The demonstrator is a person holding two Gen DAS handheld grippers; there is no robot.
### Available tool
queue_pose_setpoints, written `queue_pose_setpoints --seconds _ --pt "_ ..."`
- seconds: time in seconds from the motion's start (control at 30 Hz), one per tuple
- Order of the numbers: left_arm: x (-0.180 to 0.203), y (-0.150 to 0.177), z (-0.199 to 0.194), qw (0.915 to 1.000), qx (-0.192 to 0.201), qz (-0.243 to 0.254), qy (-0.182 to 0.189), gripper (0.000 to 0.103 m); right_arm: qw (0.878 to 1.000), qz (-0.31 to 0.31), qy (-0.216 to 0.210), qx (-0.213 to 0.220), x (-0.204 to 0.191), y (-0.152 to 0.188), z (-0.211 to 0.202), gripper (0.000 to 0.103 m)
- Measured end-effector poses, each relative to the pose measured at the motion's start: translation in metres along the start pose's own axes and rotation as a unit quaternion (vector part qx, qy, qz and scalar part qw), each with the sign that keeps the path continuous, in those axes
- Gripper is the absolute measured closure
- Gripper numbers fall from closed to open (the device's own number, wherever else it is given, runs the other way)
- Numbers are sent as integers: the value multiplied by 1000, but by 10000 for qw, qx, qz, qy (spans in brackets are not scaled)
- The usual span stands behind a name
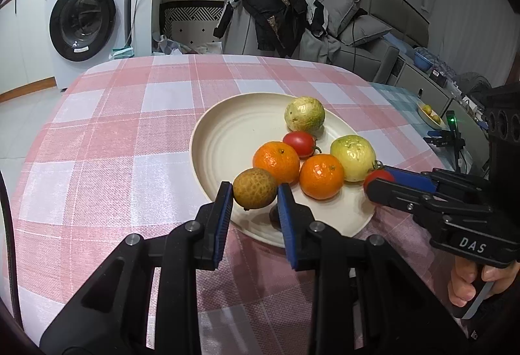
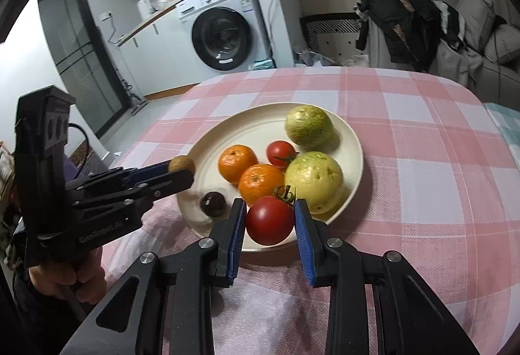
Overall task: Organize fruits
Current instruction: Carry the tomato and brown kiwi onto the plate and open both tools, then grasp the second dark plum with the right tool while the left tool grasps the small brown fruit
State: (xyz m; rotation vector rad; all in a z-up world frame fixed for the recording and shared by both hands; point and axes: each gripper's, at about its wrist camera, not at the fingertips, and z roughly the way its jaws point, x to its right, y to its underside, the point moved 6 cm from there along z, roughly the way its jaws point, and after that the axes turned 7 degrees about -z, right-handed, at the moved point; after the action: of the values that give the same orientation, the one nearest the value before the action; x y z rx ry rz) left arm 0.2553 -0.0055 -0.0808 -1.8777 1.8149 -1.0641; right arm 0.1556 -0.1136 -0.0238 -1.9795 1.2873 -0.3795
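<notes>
A cream plate (image 1: 227, 140) (image 2: 260, 124) on the pink checked tablecloth holds two oranges (image 1: 276, 161) (image 2: 237, 161), two pale green guavas (image 1: 304, 113) (image 2: 308, 124), a red tomato (image 1: 300, 143) (image 2: 281, 151) and a small dark fruit (image 2: 213, 203). My left gripper (image 1: 255, 192) (image 2: 182, 171) is shut on a brown round fruit (image 1: 255, 188) (image 2: 181, 164) over the plate's near left rim. My right gripper (image 2: 269, 215) (image 1: 378, 181) is shut on a second red tomato (image 2: 269, 220) (image 1: 378, 176) with a green stem, over the near right rim.
A washing machine (image 1: 84, 20) (image 2: 224, 30) stands beyond the table. A chair draped with dark clothes (image 1: 276, 13) (image 2: 403, 20) and a grey sofa (image 1: 354, 30) lie behind. A person's hand (image 1: 471, 280) (image 2: 65, 277) holds each handle. Bare tablecloth (image 1: 113, 143) surrounds the plate.
</notes>
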Motion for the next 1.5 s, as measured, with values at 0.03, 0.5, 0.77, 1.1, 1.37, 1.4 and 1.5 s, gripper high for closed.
queue_pose_setpoints --seconds 0.03,0.5,0.77,1.1,1.37,1.4,1.5 --pt "0 0 0 10000 -14 5 -13 78 10000 18 17 -11 1 0 0 72" --pt "1 6 -32 9996 211 -32 -196 53 9998 79 168 32 8 6 -19 32" --pt "1 18 -69 9983 547 -94 -203 12 9991 160 390 49 15 15 -30 0" --pt "1 34 -91 9977 623 -74 -258 1 9991 -122 357 -192 -3 28 -28 0" --pt "-7 43 -95 9976 589 -85 -360 1 9986 -205 11 -494 -23 40 -18 0" --pt "-9 44 -95 9976 577 -100 -368 1 9984 -231 -24 -509 -25 41 -16 0" --pt "-12 47 -93 9977 538 -145 -396 1 9978 -346 -73 -564 -32 45 -12 1"
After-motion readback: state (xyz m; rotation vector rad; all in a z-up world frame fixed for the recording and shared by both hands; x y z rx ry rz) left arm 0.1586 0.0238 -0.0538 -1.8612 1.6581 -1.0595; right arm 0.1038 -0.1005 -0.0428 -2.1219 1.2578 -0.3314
